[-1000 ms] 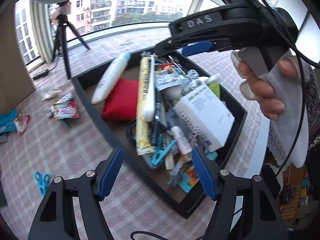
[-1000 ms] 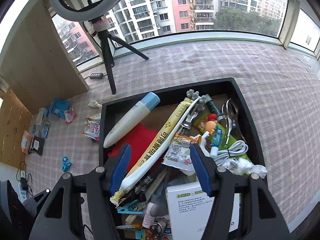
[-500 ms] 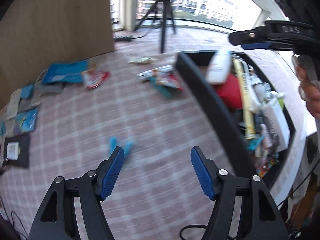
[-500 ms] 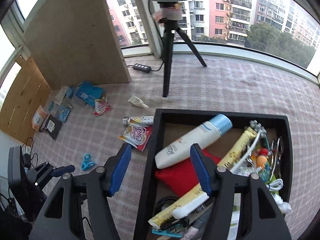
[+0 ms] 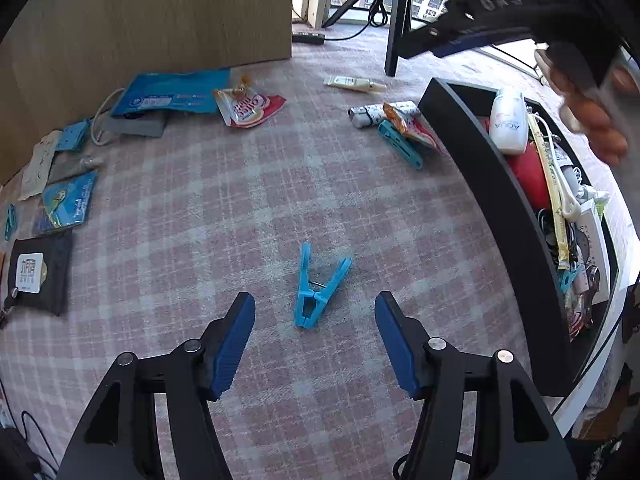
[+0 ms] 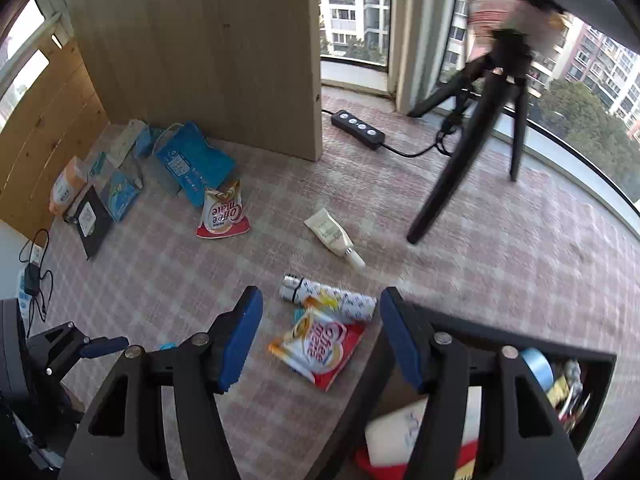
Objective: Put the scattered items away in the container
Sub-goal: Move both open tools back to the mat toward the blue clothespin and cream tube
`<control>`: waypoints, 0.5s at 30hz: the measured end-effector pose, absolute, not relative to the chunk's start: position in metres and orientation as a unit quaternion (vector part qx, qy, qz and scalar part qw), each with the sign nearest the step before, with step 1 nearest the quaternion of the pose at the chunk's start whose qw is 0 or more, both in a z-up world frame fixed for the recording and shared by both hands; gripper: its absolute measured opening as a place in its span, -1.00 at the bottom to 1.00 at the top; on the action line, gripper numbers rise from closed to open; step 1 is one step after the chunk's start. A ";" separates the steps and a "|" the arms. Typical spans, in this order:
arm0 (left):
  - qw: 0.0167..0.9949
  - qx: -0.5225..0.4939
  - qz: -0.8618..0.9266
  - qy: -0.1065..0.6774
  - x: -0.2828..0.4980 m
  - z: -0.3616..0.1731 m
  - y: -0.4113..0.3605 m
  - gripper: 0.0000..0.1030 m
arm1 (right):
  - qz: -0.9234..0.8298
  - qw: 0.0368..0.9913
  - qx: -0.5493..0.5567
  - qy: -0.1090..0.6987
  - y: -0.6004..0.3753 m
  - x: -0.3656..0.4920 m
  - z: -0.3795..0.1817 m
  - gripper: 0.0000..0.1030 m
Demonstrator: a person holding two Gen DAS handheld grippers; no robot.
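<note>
At your far left, the black pouch (image 5: 38,272) and blue packets (image 5: 66,203) lie along the wooden panel (image 5: 160,16), hemming that edge of the checked tabletop (image 5: 192,216). Your left tool (image 5: 315,338) is spread wide and holds nothing; the blue clothespin (image 5: 316,290) lies flat on the cloth just ahead of it, between the lines of the two fingers, with bare cloth all around it. To its right the black container (image 5: 516,216) presents its tall near wall, and behind that wall lie a white bottle (image 5: 509,122), a red pouch (image 5: 530,172) and other items. Your right tool (image 6: 320,336) is also wide open and empty, hovering over the Coffee-mate sachet (image 6: 320,346), which overlaps a patterned tube (image 6: 332,298) just beside the container's corner (image 6: 440,316). Beyond lie a cream tube (image 6: 332,236), then open cloth up to the tripod legs (image 6: 452,176) and the power strip (image 6: 358,128).
</note>
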State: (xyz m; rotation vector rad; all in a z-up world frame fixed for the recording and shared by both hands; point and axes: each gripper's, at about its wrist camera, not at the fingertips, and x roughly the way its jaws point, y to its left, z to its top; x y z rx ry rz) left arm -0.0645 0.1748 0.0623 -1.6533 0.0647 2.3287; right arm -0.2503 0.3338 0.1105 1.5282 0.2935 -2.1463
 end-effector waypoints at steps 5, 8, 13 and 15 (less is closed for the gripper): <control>0.147 -0.581 0.800 0.020 -0.070 0.054 0.183 0.10 | -0.771 0.244 0.573 0.132 0.317 -0.278 0.086 0.17; 0.149 -0.585 0.797 0.019 -0.074 0.051 0.185 0.06 | -0.763 0.242 0.584 0.140 0.311 -0.292 0.070 0.17; 0.150 -0.591 0.792 0.018 -0.078 0.045 0.186 -0.03 | -0.748 0.244 0.598 0.153 0.305 -0.305 0.050 0.17; 0.150 -0.594 0.790 0.019 -0.079 0.042 0.187 -0.06 | -0.745 0.245 0.601 0.153 0.303 -0.308 0.046 0.17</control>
